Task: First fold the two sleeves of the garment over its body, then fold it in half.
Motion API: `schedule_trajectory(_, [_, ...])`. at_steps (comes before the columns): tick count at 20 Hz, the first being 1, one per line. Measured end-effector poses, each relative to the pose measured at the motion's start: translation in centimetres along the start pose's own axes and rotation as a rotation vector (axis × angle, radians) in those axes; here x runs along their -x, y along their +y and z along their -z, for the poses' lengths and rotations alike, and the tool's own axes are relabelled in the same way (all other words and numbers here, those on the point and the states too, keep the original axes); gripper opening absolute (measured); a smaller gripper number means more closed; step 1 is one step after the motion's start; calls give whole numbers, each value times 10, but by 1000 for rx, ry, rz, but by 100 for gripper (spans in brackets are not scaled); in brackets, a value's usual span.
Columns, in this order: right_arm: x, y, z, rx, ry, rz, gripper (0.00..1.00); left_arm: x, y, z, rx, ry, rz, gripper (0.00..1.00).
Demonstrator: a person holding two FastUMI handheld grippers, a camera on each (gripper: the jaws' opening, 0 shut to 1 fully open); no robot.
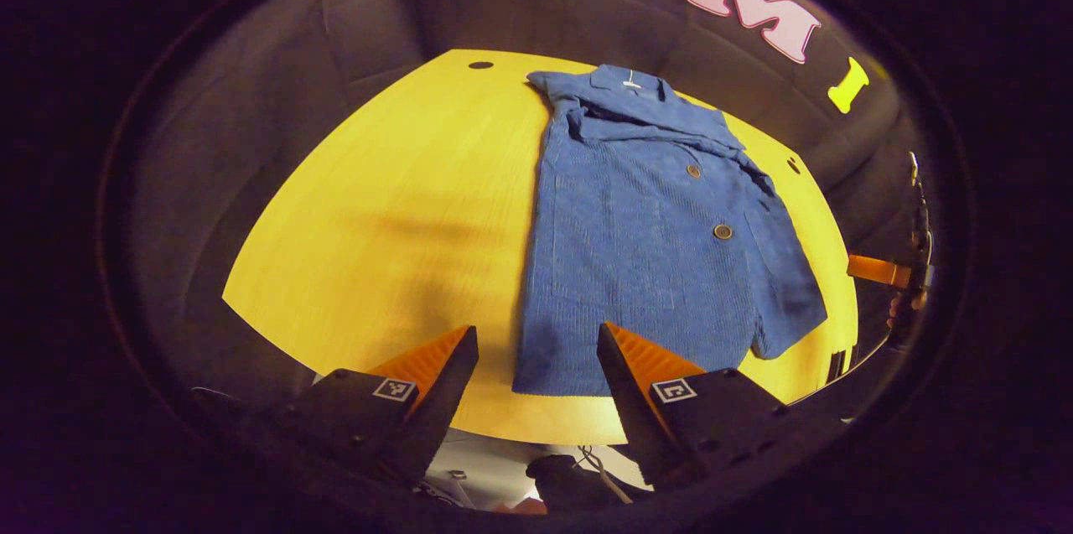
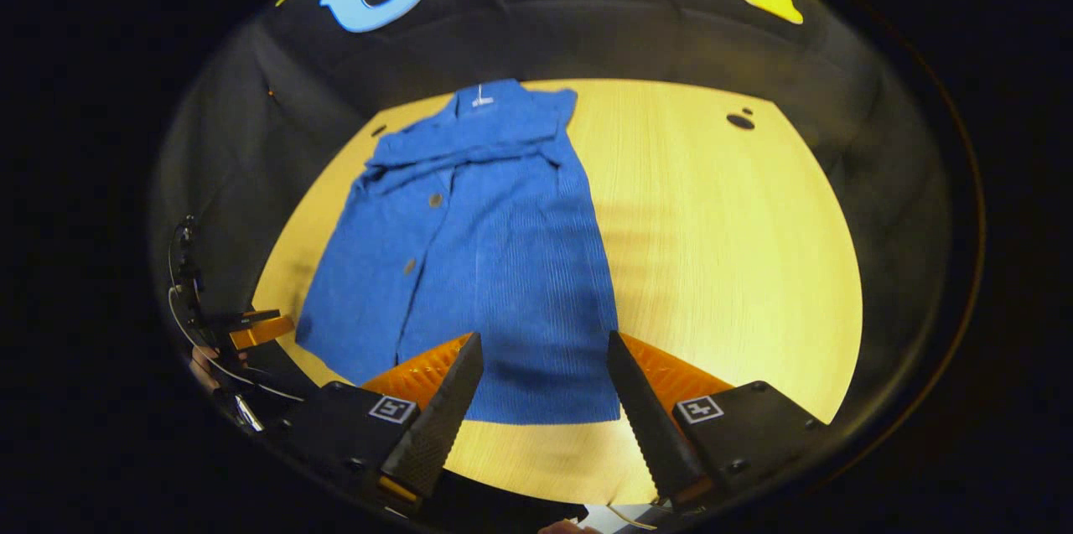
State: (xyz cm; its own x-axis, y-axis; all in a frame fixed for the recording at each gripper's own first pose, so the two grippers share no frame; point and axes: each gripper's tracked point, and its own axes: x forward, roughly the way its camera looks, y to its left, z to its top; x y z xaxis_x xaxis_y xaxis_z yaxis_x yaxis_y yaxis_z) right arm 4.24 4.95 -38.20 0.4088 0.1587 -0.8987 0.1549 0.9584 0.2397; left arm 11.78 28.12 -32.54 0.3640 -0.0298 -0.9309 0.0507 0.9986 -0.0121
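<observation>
One blue shirt [image 1: 645, 241] is lying flat on the yellow table [image 1: 402, 207], collar toward the far edge and hem toward the near edge. Inside the collar a small white neck label [image 1: 631, 82] is showing, too small to read. Two brown buttons are showing down the front: an upper button [image 1: 693, 171] and a lower button [image 1: 723, 231]. The sleeves are lying folded across the chest area, forming rumpled bands below the collar. In the left gripper view, the left tongs [image 1: 536, 349] are hovering open above the hem, holding nothing. In the right gripper view, the right tongs [image 2: 545, 354] are likewise standing open over the near hem, gripping nothing. Each finger is carrying one square black-and-white marker tag [image 1: 673, 390], two per gripper. The table top is showing small dark round holes [image 2: 741, 121] near its far corners.
</observation>
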Motion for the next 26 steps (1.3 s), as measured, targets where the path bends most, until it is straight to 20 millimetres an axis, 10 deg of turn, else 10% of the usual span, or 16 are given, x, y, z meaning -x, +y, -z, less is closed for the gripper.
schedule_trajectory(10, [-42,-29,44,-19,235,108,97,-28,-16,-3,38,159,33,84])
schedule_trajectory(26, [-49,-29,62,-67,319,200,97,-36,-18,-4,-97,263,-93,84])
